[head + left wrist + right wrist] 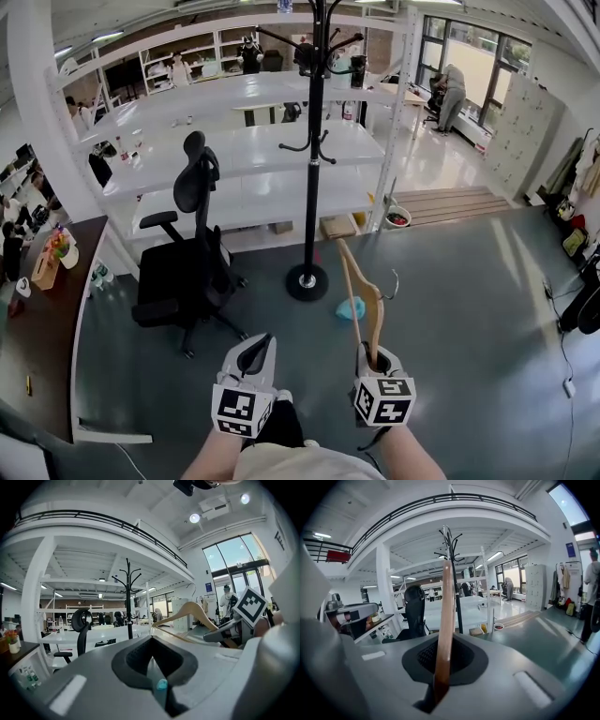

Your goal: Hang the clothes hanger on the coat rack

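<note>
Right gripper [376,360] jaws clamped on the low end of the tan wooden clothes hanger [360,298], upright to reach the tall black metal coat rack [314,141] well ahead; left gripper [255,354] closed, empty.

Site: open-plan office/lab hall, two levels. White shelving [253,150], swivel chair [187,253], brown tabletop [47,356], lockers [525,131], tall windows [473,52]. Railed mezzanine [93,520] overhead.
</note>
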Demonstrator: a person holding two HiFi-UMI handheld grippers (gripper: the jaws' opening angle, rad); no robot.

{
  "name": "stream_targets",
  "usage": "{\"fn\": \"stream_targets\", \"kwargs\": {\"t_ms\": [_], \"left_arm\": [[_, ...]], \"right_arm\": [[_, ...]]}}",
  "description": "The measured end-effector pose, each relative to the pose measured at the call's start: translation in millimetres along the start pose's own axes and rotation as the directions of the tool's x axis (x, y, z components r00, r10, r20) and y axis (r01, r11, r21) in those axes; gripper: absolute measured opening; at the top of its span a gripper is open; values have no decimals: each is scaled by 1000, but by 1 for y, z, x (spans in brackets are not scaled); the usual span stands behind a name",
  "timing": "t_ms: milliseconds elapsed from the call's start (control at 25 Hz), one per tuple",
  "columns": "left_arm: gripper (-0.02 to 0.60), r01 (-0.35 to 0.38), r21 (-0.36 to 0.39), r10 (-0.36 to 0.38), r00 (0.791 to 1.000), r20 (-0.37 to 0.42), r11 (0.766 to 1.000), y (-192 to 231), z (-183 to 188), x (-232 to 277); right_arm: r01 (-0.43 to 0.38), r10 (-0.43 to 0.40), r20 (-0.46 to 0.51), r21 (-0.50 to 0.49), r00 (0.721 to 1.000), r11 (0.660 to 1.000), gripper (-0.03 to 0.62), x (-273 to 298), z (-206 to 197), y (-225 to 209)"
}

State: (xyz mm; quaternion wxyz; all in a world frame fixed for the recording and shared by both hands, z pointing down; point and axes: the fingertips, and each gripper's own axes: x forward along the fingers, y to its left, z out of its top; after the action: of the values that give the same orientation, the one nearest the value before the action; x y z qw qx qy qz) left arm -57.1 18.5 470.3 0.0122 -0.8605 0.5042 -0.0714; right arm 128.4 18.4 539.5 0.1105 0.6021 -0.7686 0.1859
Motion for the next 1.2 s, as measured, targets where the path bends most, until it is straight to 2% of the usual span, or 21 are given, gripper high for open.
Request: {"fn": "stream_targets", "kwargs": {"t_ms": [160, 400, 720, 1040, 1200], "left_arm": [[0, 13, -18, -13, 1000, 4, 1000, 31, -1, 35], [0, 37, -8, -37, 999, 25, 999, 104, 10, 105], [0, 61, 0, -61, 996, 63, 998, 185, 24, 169], [0, 59, -19, -57, 997, 50, 998, 215, 15, 221], [0, 52, 1, -52, 997, 58, 999, 228, 20, 256]], "right_arm": [[25, -25, -6, 13, 1000, 1000, 28, 36, 15, -5], [79, -80, 10, 21, 997, 997, 28, 110, 59, -7], [151, -154, 35, 67, 988, 986, 28, 188, 102, -11], [172, -174, 21, 74, 985, 982, 28, 244, 123, -34], [169, -171, 22, 72, 985, 983, 28, 279, 140, -54]]}}
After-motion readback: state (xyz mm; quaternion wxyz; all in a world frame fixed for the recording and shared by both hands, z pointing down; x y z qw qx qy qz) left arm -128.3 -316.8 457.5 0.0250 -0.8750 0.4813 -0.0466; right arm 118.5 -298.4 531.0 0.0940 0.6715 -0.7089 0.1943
